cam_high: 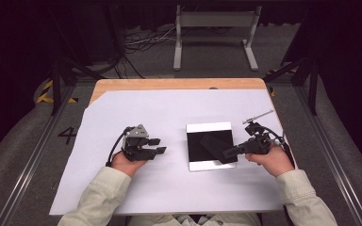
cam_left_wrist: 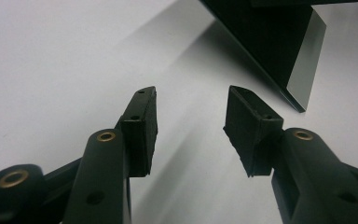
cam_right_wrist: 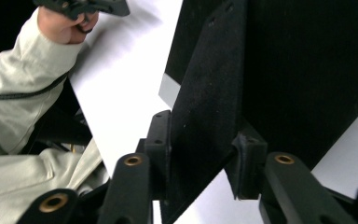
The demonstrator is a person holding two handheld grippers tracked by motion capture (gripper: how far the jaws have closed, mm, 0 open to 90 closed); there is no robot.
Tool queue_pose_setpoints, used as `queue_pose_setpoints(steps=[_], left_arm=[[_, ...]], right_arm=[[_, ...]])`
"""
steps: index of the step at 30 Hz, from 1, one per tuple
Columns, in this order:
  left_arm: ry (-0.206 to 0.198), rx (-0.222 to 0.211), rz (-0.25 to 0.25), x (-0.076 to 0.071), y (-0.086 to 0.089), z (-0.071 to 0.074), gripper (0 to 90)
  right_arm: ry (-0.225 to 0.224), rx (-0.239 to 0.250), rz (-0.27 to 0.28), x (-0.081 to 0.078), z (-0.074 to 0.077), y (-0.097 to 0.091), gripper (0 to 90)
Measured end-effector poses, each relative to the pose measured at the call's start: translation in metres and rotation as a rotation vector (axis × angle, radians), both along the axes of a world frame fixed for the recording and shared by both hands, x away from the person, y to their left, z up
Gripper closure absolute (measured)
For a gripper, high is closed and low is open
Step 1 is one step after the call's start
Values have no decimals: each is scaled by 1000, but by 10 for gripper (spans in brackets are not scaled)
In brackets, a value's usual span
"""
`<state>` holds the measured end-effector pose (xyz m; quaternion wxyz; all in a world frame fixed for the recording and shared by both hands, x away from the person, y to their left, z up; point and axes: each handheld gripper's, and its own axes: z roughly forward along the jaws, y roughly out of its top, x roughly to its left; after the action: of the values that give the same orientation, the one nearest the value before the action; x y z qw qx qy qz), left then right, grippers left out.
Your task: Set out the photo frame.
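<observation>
The right gripper [cam_right_wrist: 198, 163] has a black felt-like flap [cam_right_wrist: 205, 107] between its jaws, and the pads appear to press on it; the flap rises from the near right corner of a flat black square with white borders [cam_high: 210, 145], lying right of the white sheet's [cam_high: 122, 188] middle; the left gripper [cam_left_wrist: 191, 130] hovers with jaws apart and empty, left of the square's left edge. The flap looks thin, light and limp, likely to fold or slip; a corner hold seems best, with slow peeling.
</observation>
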<state>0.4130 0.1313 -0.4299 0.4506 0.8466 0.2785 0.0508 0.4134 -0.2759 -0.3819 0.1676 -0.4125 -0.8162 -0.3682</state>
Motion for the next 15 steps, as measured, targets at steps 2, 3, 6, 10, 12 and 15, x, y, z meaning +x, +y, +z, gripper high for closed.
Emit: queue_pose_setpoints(steps=[2, 3, 6, 10, 12, 15], left_arm=[[0, 0, 1, 0, 0, 0, 540], [-1, -1, 1, 0, 0, 0, 541], [0, 0, 0, 0, 0, 0, 540], [1, 0, 3, 0, 0, 0, 540], [1, 0, 3, 0, 0, 0, 540], [0, -1, 2, 0, 0, 0, 540]], right_arm=[[2, -3, 19, -2, 2, 0, 708], [-2, -5, 29, -3, 3, 0, 725], [-6, -12, 57, -6, 4, -1, 799], [-7, 22, 95, -8, 5, -2, 850], [-4, 42, 107, -10, 7, 0, 867], [-17, 53, 129, -12, 10, 3, 875]])
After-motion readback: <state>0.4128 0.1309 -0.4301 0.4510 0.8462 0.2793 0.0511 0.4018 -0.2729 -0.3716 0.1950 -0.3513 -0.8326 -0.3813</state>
